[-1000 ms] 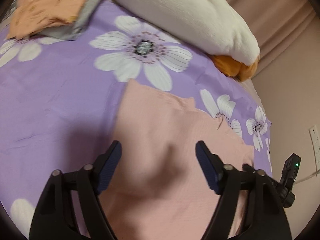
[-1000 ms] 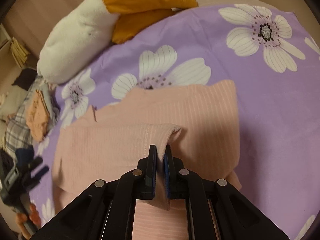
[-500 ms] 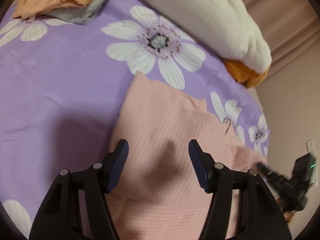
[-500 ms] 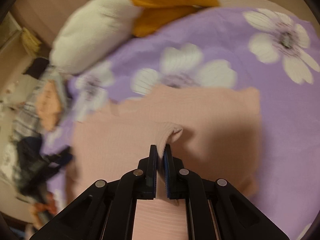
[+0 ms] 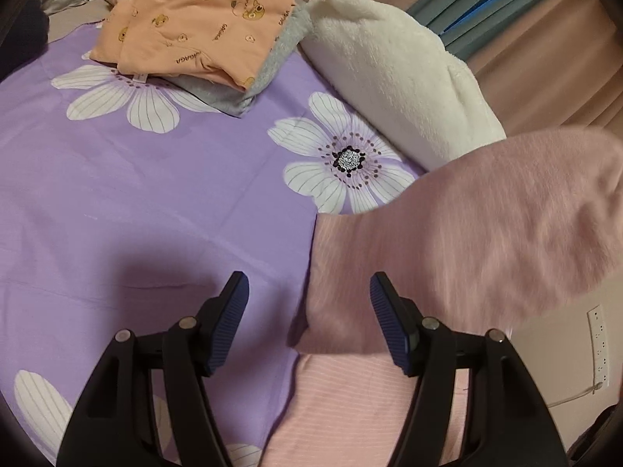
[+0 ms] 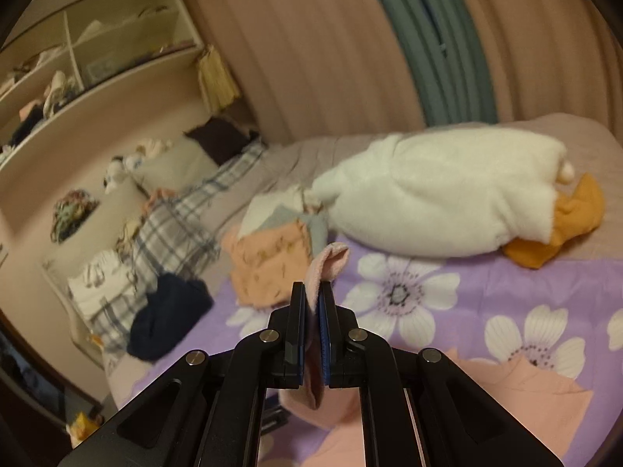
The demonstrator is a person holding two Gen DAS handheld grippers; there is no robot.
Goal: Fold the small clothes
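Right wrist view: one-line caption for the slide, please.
Right gripper shut on a lifted fold of the pink garment above the purple floral bedspread.

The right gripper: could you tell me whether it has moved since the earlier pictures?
Yes. The right gripper, shut on the pink garment, has risen: the flowered sheet now sits low in its view, with curtains above.

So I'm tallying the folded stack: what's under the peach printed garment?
A grey garment lies under the peach printed garment, showing along its edge. Whether more lies beneath is covered.
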